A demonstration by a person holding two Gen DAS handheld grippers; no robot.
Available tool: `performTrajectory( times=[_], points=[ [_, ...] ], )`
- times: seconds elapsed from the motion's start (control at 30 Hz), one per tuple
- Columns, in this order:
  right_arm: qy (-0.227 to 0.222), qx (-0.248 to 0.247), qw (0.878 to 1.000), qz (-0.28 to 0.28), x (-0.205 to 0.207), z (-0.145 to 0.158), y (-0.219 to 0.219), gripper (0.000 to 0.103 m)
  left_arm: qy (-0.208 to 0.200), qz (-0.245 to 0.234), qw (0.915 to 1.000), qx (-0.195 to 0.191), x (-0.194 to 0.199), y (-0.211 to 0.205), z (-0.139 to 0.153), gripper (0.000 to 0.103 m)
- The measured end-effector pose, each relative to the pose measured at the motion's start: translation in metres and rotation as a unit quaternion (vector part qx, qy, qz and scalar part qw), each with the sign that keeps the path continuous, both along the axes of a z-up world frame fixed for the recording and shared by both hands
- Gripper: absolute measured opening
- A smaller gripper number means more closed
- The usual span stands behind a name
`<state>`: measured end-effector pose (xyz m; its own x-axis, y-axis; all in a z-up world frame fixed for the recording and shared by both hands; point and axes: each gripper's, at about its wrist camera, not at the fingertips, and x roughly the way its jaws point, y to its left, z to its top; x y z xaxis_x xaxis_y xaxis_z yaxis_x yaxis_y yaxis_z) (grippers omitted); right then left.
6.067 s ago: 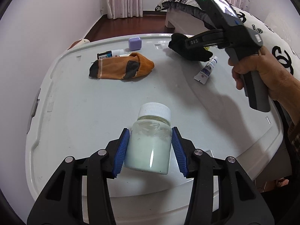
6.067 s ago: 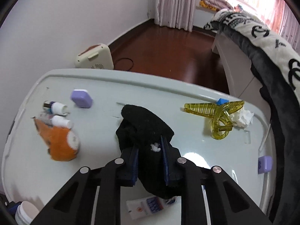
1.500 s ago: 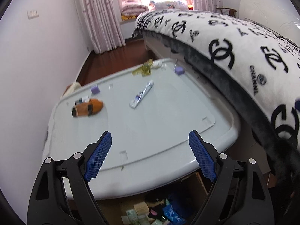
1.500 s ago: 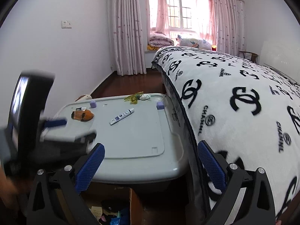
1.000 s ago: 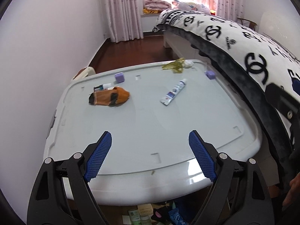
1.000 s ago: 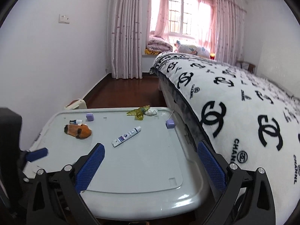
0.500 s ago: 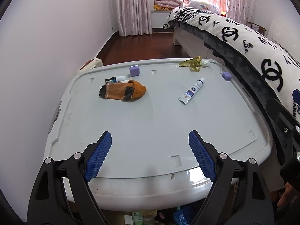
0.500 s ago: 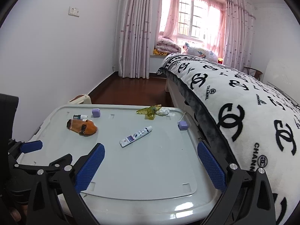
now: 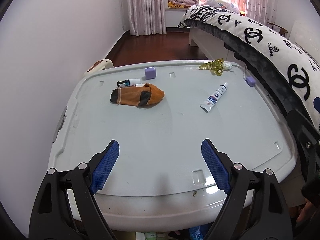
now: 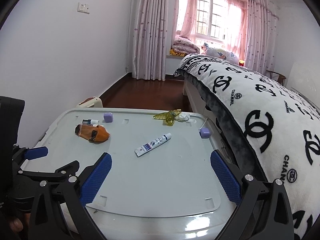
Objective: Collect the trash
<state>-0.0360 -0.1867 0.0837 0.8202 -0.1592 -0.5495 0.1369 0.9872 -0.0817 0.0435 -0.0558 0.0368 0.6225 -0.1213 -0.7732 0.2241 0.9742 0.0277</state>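
Both grippers, emptied of jar and black sock, now hover over the pale grey plastic counter [image 9: 170, 132], jaws spread.
Risk: orange sock [image 9: 138, 97] sagging loose, or flat white tube [image 9: 215, 98] slipping from the left gripper [image 9: 160, 162] or right gripper [image 10: 161, 177].

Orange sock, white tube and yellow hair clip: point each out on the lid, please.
orange sock [image 9: 138, 98], left wrist view, middle of the fabric.
white tube [image 10: 153, 144], right wrist view, printed label.
yellow hair clip [image 10: 167, 116], right wrist view, its hinge.
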Motion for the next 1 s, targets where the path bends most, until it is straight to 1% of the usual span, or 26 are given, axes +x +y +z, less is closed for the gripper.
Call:
performTrajectory(
  times=[0.27,0.4,0.43,0.47,0.6,0.8,1.0],
  points=[
    [-0.002,-0.001,1.0,-0.002,0.0019,-0.0027,-0.0014,0.098,0.0,0.004,1.0,0.002,0.0026,0.0002,-0.0014,0.082],
    [-0.011,-0.013,1.0,-0.002,0.002,-0.0034,-0.0004,0.098,-0.01,0.003,0.9999,0.008,0.0035,-0.0018,0.0007,0.082],
    [-0.013,-0.014,1.0,-0.003,0.0019,-0.0036,-0.0006,0.098,-0.013,0.002,0.9999,0.01,0.0038,-0.0026,0.0014,0.089],
    [-0.014,-0.016,1.0,-0.003,0.0019,-0.0037,-0.0008,0.098,-0.016,0.002,0.9998,0.011,0.0035,-0.0029,0.0021,0.092],
    [-0.017,-0.028,0.999,-0.005,0.0017,-0.0046,-0.0014,0.098,-0.024,0.001,0.9996,0.014,0.0018,-0.0033,0.0032,0.092],
    [-0.019,-0.03,0.999,-0.004,0.0014,-0.0053,-0.0025,0.098,-0.018,0.003,0.9998,0.01,0.0036,-0.0006,0.0028,0.092],
    [-0.024,-0.034,0.999,-0.002,0.0009,-0.0068,-0.002,0.098,-0.027,0.002,0.9996,0.009,0.0038,0.0006,0.0038,0.092]
  ],
)
